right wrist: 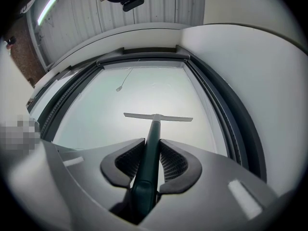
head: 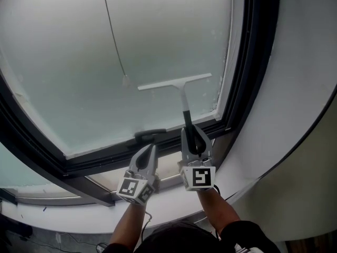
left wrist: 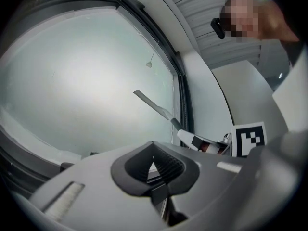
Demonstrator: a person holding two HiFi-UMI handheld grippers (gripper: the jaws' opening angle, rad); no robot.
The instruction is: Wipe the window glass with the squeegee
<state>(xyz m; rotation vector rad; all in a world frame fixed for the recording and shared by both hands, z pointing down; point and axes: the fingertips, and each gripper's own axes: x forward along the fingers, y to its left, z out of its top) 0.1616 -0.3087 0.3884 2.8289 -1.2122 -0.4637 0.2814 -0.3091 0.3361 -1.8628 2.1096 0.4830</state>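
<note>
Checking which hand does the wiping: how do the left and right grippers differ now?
The right gripper is shut on the squeegee handle; the left gripper is shut on nothing. The right gripper's tool reaches up onto the window glass, blade across the pane; the left gripper only points at the bottom frame. Both carry a marker cube.

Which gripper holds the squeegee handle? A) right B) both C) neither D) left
A: the squeegee handle sits clamped between the jaws of the right gripper. The left gripper is shut with nothing in it.
</note>
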